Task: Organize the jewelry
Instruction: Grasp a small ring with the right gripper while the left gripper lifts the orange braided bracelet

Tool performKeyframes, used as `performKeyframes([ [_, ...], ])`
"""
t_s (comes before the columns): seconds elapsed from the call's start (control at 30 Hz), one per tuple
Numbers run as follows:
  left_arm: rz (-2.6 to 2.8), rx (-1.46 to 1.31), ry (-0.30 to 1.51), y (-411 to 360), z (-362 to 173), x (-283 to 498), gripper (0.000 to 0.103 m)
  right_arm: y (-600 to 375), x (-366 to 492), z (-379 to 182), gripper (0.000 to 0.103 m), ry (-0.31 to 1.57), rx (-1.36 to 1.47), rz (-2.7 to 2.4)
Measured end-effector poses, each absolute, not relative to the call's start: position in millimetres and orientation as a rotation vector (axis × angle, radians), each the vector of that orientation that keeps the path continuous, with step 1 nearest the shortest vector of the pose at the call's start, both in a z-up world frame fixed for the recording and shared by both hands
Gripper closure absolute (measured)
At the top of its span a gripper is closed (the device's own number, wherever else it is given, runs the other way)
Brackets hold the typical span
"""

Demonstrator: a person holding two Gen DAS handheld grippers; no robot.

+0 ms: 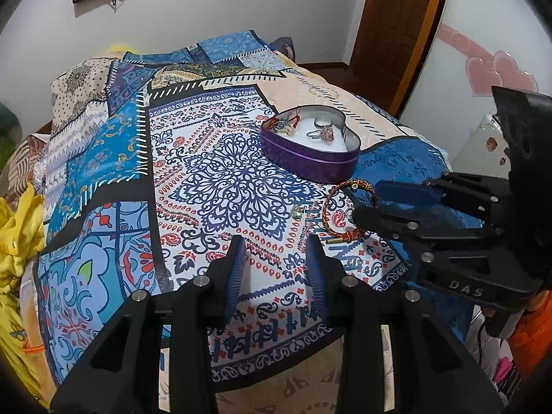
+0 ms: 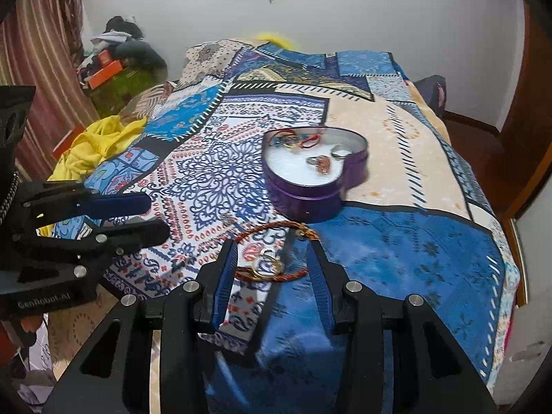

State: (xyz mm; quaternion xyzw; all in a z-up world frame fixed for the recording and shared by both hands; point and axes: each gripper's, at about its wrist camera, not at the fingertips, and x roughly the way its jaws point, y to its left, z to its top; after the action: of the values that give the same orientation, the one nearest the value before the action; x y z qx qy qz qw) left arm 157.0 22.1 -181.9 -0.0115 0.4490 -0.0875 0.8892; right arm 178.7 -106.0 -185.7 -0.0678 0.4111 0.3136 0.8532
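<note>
A purple heart-shaped tin (image 1: 310, 158) (image 2: 307, 196) stands open on the patterned bedspread (image 1: 214, 179), with rings and bracelets on its white lining. Just in front of it a red-and-gold braided bracelet (image 1: 345, 207) (image 2: 272, 229) lies on the cloth, with a gold ring (image 2: 267, 265) inside its loop. My right gripper (image 2: 270, 252) (image 1: 371, 207) straddles the bracelet's near part, jaws apart; I cannot tell whether the pads touch the cord. My left gripper (image 1: 275, 245) (image 2: 155, 215) hovers to the left of the bracelet, open and with nothing between its fingers. A small trinket (image 1: 296, 211) (image 2: 227, 219) lies between the two grippers.
A yellow cloth (image 1: 17, 234) (image 2: 100, 141) is bunched at the bed's left side. Clothes and an orange box (image 2: 110, 65) are piled by the far wall. A wooden door (image 1: 396, 17) stands behind the bed on the right. The bed's near edge drops off just below the grippers.
</note>
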Motion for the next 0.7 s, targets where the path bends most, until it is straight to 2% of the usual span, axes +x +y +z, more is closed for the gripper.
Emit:
performKeyframes([
  [0.17, -0.19, -0.043, 0.935, 22.8, -183.0, 160.1, 0.068, -102.0, 184.4, -196.9, 0.08, 0.903, -0.138, 0.653],
  [0.57, -0.212, -0.057, 0.948, 18.1, -188.4, 161.1, 0.068, -103.4, 178.3, -200.9, 0.08, 0.887, -0.197, 0.633],
  [0.7, -0.21, -0.062, 0.952, 17.6, -188.0, 159.8, 0.068, -103.4, 177.1, -201.4, 0.084, 0.888, -0.209, 0.635],
])
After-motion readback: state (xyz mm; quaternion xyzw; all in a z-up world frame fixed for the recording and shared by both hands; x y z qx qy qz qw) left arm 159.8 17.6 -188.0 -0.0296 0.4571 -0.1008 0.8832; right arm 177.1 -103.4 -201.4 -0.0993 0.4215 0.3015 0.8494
